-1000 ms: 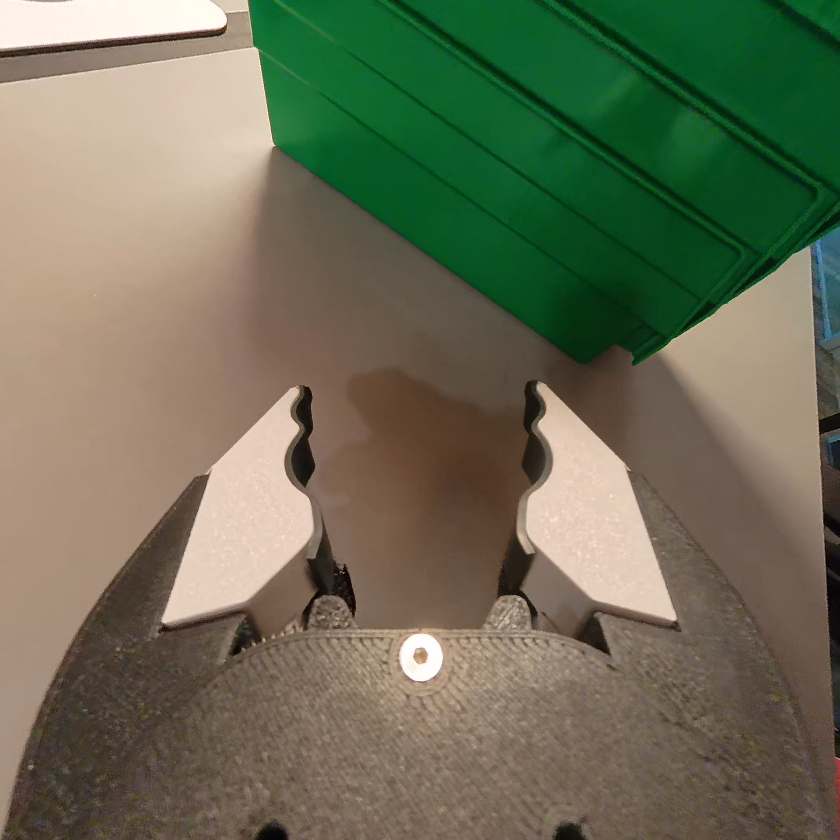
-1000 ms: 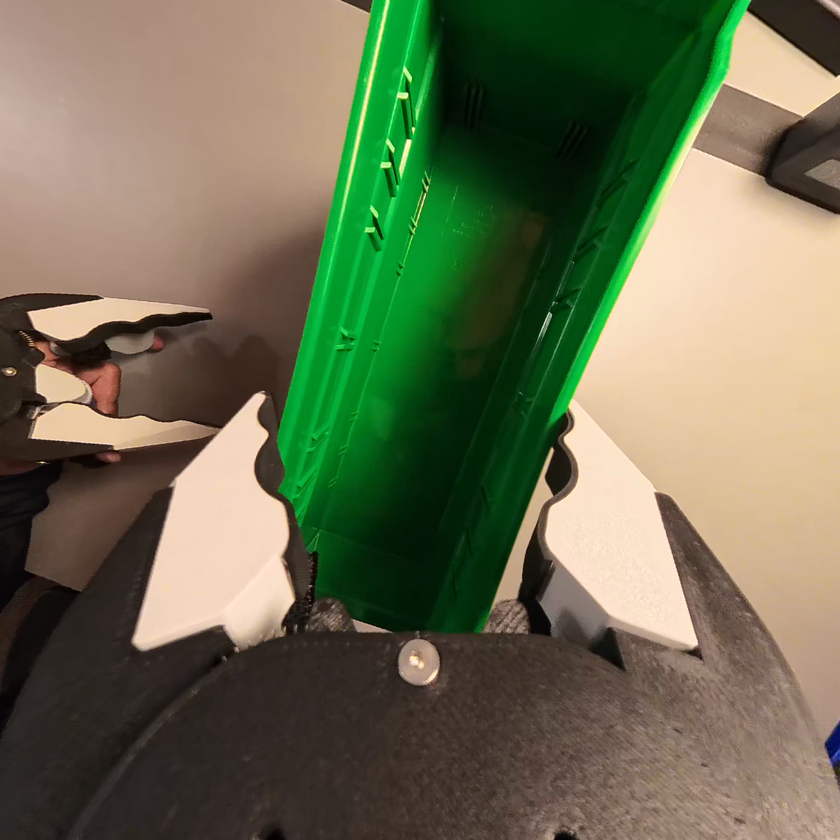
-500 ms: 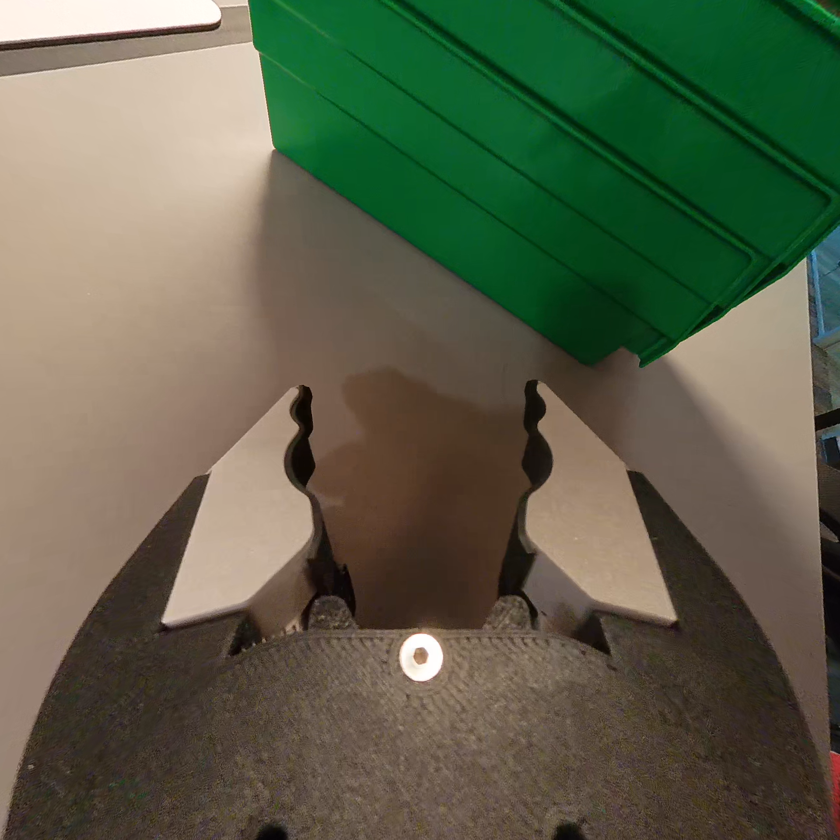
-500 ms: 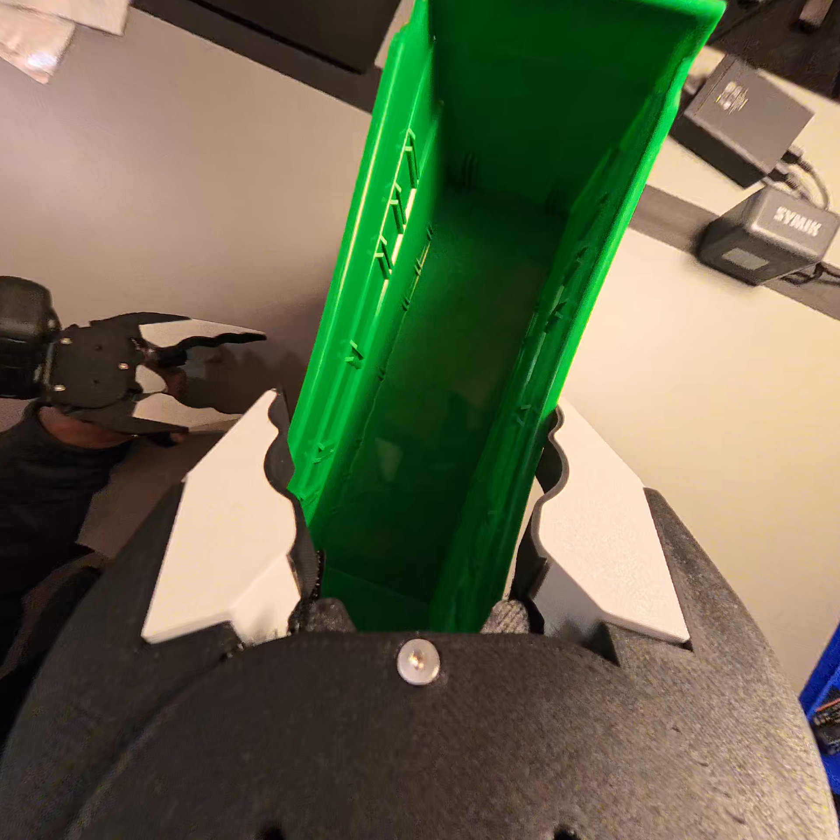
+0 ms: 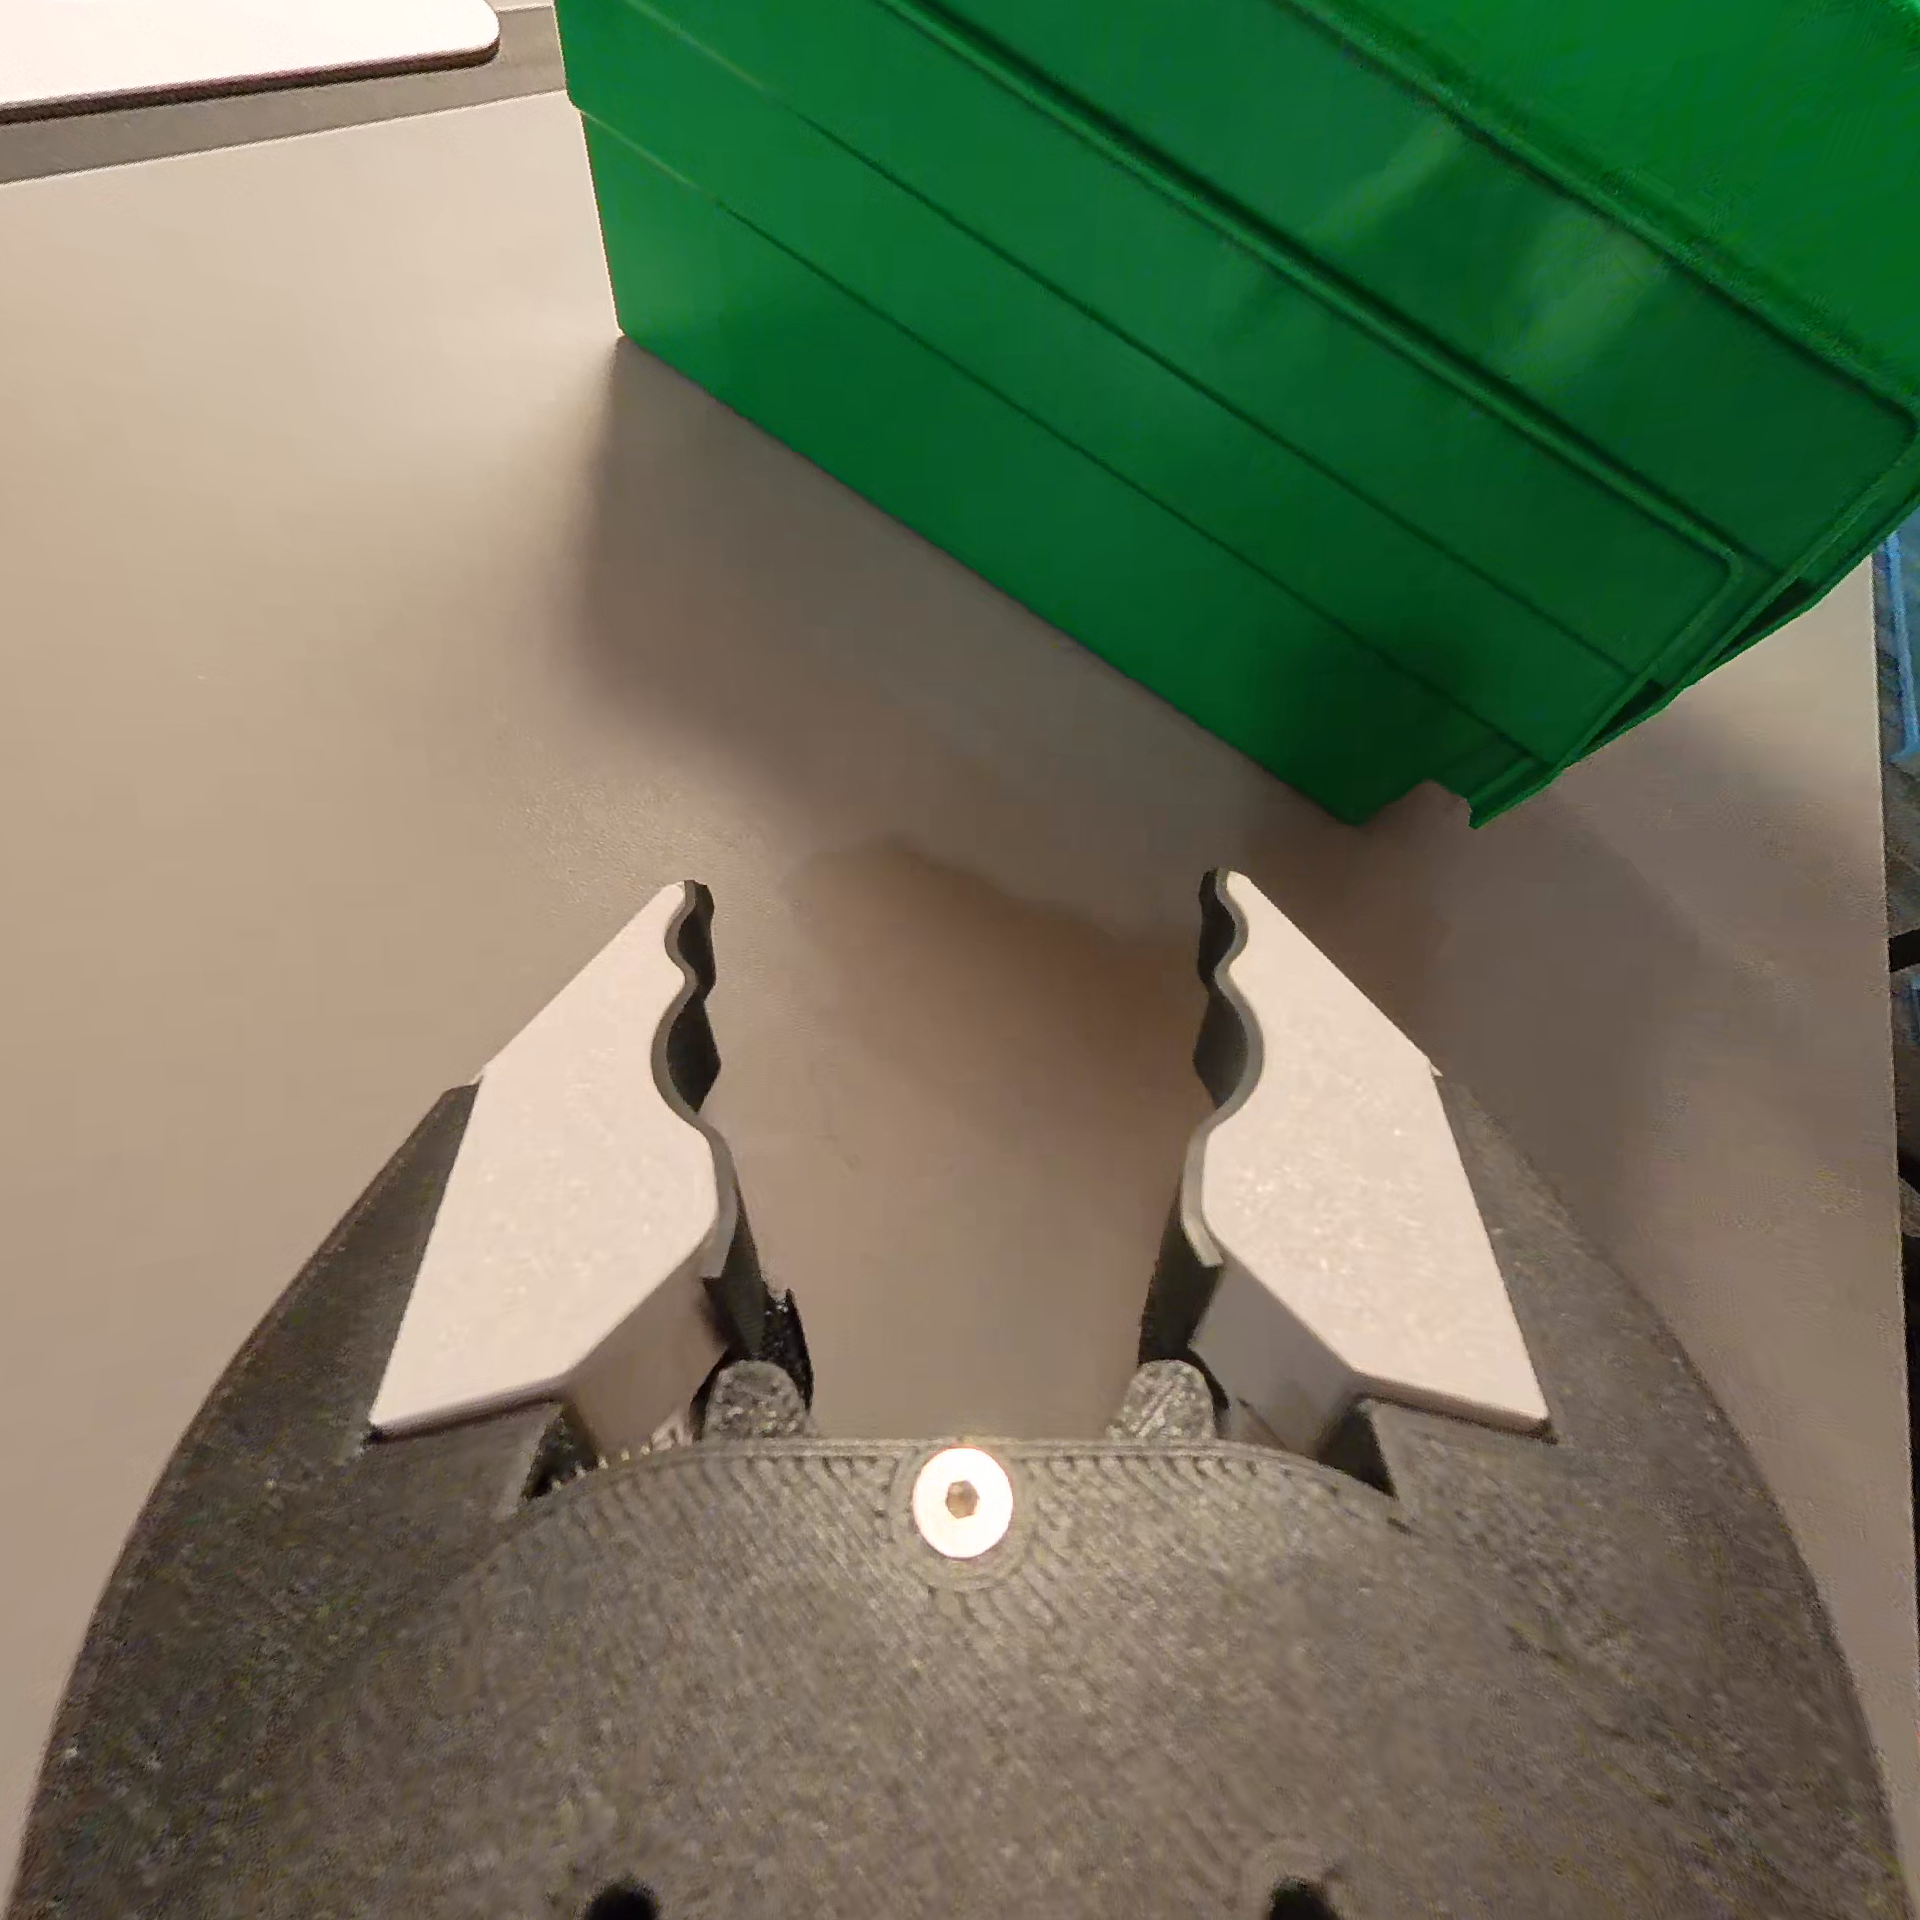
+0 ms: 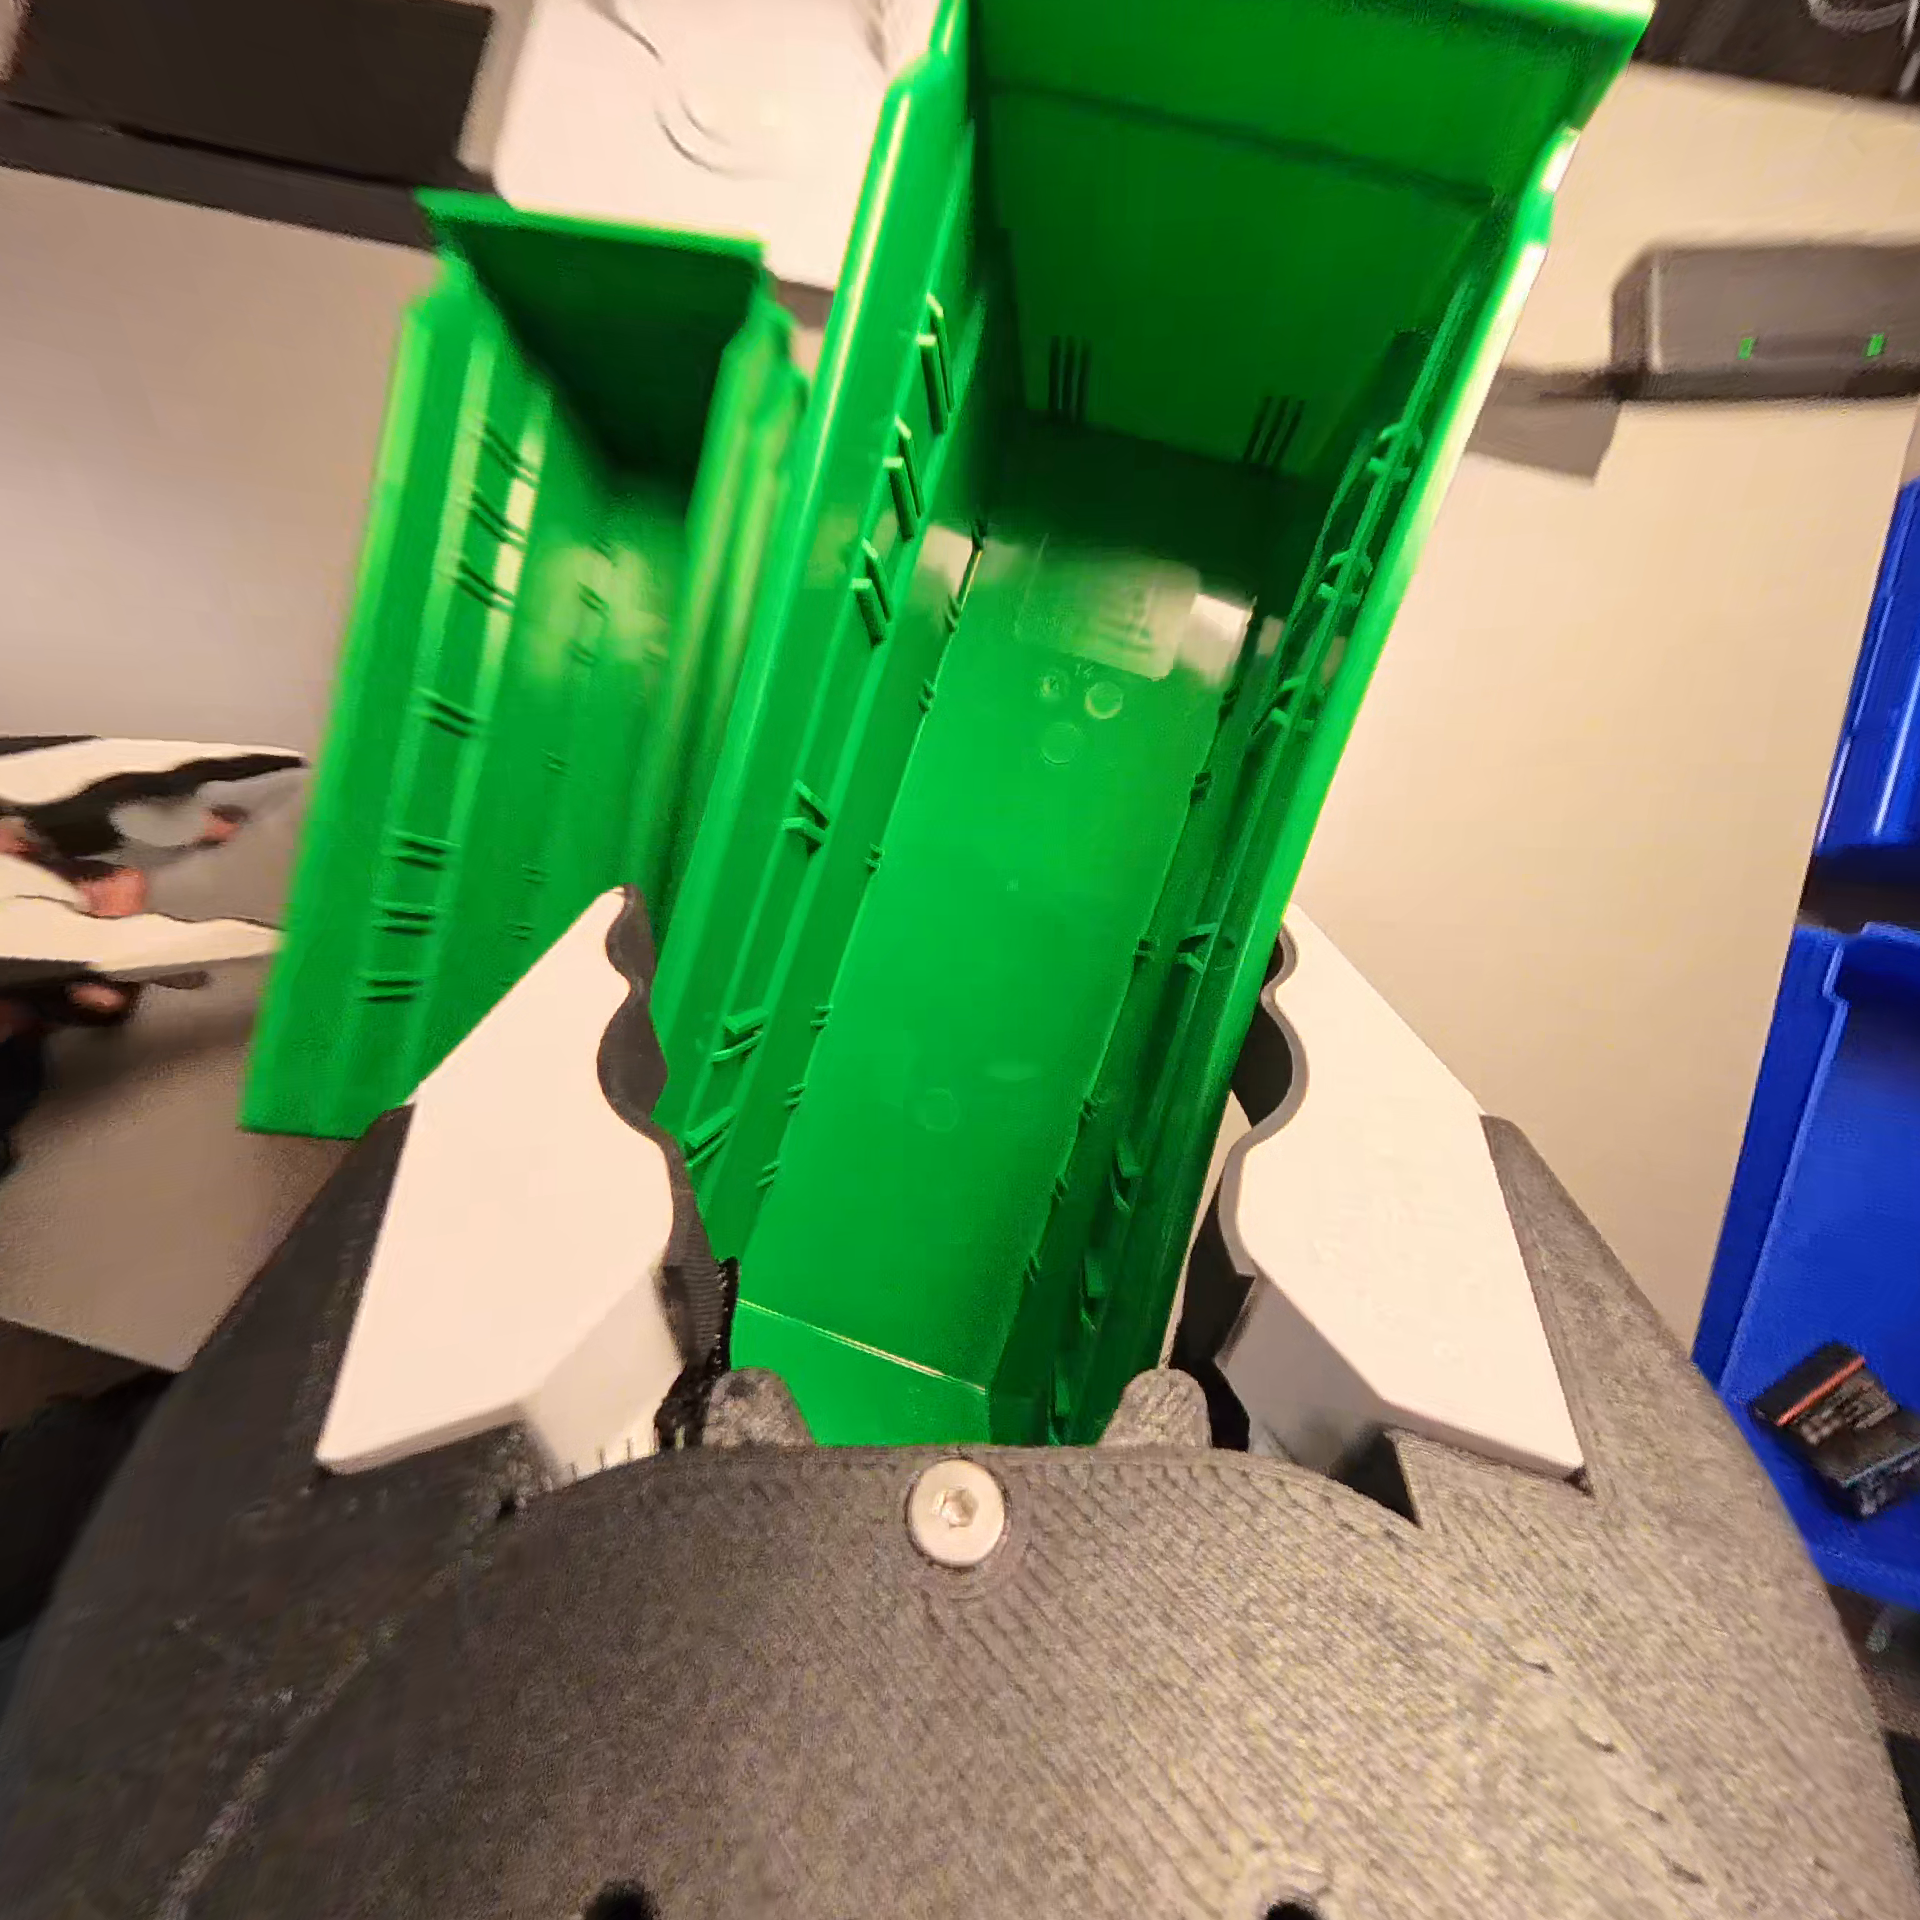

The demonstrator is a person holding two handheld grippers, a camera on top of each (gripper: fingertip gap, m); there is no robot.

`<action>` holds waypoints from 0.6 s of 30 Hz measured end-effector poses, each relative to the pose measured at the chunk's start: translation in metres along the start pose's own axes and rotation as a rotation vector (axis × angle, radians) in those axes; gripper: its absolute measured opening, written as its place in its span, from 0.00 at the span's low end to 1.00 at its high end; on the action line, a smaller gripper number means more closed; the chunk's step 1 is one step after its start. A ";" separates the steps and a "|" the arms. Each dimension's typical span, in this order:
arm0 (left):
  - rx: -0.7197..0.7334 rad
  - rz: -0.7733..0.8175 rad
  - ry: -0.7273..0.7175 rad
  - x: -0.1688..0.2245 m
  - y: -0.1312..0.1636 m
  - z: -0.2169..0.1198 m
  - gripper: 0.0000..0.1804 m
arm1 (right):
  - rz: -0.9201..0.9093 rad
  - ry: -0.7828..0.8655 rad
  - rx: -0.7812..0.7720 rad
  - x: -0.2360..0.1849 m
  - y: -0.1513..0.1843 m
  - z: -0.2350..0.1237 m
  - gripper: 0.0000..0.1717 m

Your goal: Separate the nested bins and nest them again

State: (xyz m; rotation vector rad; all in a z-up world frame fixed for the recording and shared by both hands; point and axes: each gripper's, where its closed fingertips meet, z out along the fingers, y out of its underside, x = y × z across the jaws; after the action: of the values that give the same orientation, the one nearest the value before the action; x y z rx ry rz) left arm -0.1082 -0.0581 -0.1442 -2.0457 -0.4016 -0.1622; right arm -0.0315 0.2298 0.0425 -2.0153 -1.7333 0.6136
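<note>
Right wrist view: your right gripper (image 6: 956, 997) clamps the long green plastic bin (image 6: 1039, 831) across both side walls, lifted clear beside the remaining green bin stack (image 6: 499, 665). Your left gripper (image 5: 956, 904) hangs spread and empty over the beige tabletop (image 5: 312, 623), free to steady that stack.

Left hand-held gripper (image 5: 956, 935) body: black, coarse 3D-printed plastic, rounded like a fan.
Right hand-held gripper (image 6: 956, 977) body: same black textured shell.
Fingers (image 5: 582, 1174): pale grey wedges, wavy dark inner pads.
Screw (image 5: 961, 1503): one silver hex-socket head, centred near the finger bases.
Near edge: two round holes in each shell.
</note>
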 end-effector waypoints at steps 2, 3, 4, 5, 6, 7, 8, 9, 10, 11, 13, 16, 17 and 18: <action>0.003 -0.005 0.001 0.000 0.000 0.000 0.52 | 0.034 0.010 -0.036 0.022 0.022 0.021 0.66; 0.004 -0.007 0.002 0.000 -0.001 -0.001 0.52 | 0.049 0.014 -0.052 0.032 0.032 0.031 0.66; 0.005 -0.010 0.004 -0.001 -0.001 -0.001 0.51 | 0.059 0.016 -0.067 0.040 0.042 0.040 0.66; 0.007 -0.013 0.005 -0.001 -0.001 -0.001 0.51 | 0.064 0.018 -0.080 0.048 0.051 0.048 0.66; 0.007 -0.015 0.007 -0.001 -0.001 -0.001 0.51 | 0.070 0.020 -0.091 0.055 0.059 0.056 0.66; 0.007 -0.016 0.008 -0.001 -0.001 -0.001 0.51 | 0.074 0.021 -0.100 0.062 0.066 0.063 0.66; 0.006 -0.017 0.009 -0.001 -0.001 -0.001 0.51 | 0.075 0.022 -0.109 0.067 0.072 0.069 0.67; 0.004 -0.016 0.011 0.000 -0.001 -0.001 0.51 | 0.073 0.023 -0.118 0.072 0.079 0.075 0.67; 0.003 -0.016 0.012 0.000 -0.001 0.000 0.51 | 0.069 0.025 -0.129 0.076 0.085 0.080 0.67; 0.002 -0.015 0.012 0.000 -0.001 0.000 0.51 | 0.067 0.027 -0.141 0.079 0.092 0.085 0.68; -0.001 -0.012 0.011 0.000 0.000 0.000 0.51 | 0.063 0.027 -0.164 0.082 0.105 0.093 0.70; -0.004 -0.008 0.010 0.000 0.000 0.000 0.51 | 0.058 0.015 -0.131 0.081 0.112 0.100 0.75; -0.005 -0.007 0.011 0.001 0.000 0.000 0.51 | 0.063 0.004 -0.126 0.080 0.114 0.100 0.76; -0.006 -0.007 0.012 0.001 0.000 0.000 0.51 | 0.058 0.001 -0.120 0.079 0.115 0.098 0.76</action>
State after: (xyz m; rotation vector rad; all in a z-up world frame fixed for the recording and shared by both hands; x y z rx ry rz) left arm -0.1073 -0.0577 -0.1444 -2.0483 -0.4012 -0.1802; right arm 0.0155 0.2937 -0.1089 -2.1528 -1.7547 0.5384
